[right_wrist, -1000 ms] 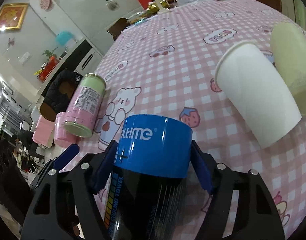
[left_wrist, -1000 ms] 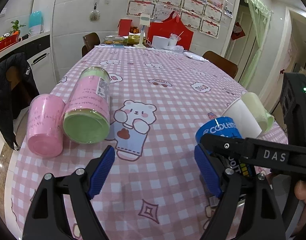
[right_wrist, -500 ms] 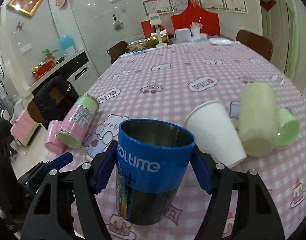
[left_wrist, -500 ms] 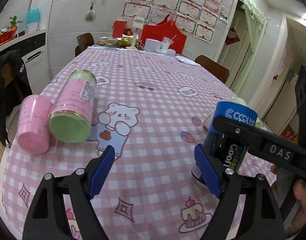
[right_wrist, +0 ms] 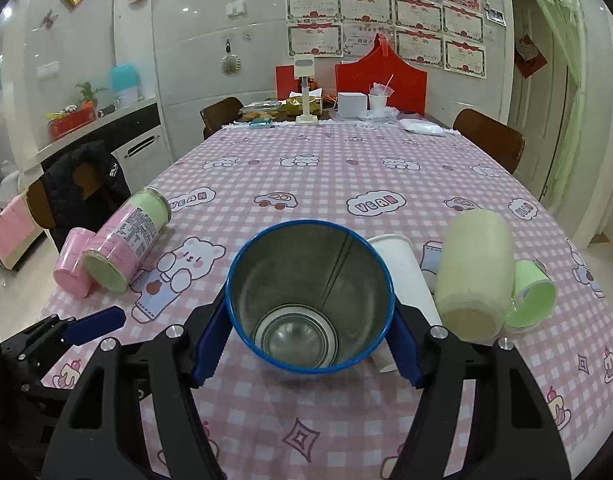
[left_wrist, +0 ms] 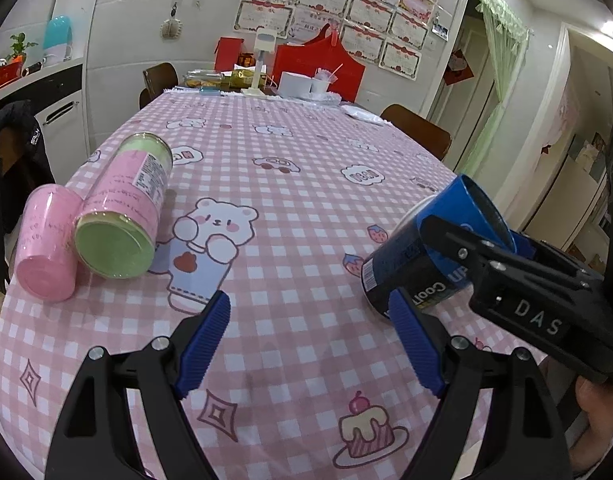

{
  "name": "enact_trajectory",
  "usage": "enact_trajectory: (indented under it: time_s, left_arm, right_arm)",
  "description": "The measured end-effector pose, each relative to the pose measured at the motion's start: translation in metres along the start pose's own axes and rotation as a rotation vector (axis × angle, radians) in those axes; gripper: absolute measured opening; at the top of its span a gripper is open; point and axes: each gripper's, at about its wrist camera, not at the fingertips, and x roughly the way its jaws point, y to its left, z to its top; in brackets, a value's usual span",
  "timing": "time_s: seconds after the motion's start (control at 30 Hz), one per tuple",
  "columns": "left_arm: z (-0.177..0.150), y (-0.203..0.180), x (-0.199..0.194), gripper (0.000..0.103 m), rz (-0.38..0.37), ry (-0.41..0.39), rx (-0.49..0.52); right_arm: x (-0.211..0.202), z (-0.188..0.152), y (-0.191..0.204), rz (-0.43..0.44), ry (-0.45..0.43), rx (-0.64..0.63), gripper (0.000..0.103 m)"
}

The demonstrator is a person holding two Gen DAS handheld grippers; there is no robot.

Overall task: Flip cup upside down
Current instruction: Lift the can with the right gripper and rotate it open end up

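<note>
My right gripper [right_wrist: 306, 344] is shut on a blue and black metal cup [right_wrist: 310, 300], held above the pink checked tablecloth [right_wrist: 326, 176]. Its open mouth faces the right wrist camera, and I see its shiny inside and bottom. In the left wrist view the cup [left_wrist: 422, 256] is at the right, tilted with its mouth up and to the right, with the right gripper [left_wrist: 486, 248] around it. My left gripper [left_wrist: 310, 344] is open and empty, low over the table's near edge, left of the cup.
A pink and green canister [left_wrist: 122, 212] and a pink cup [left_wrist: 46, 244] lie on their sides at the left. A white paper cup [right_wrist: 402, 272], a cream cup [right_wrist: 474, 272] and a green cup [right_wrist: 530, 300] lie at the right. Chairs and clutter stand at the far end.
The right gripper has turned the cup from bottom-toward-camera through upright until its open mouth faces the wrist camera. The left gripper stayed open and rose slightly.
</note>
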Motion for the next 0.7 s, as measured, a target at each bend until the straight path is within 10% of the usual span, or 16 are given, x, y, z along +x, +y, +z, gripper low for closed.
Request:
enact_trajectory:
  time_s: [0.7]
  left_arm:
    - [-0.006, -0.018, -0.013, 0.08, 0.0, 0.006, 0.051]
  right_arm:
    - [-0.023, -0.006, 0.001, 0.08, -0.01, 0.047, 0.078]
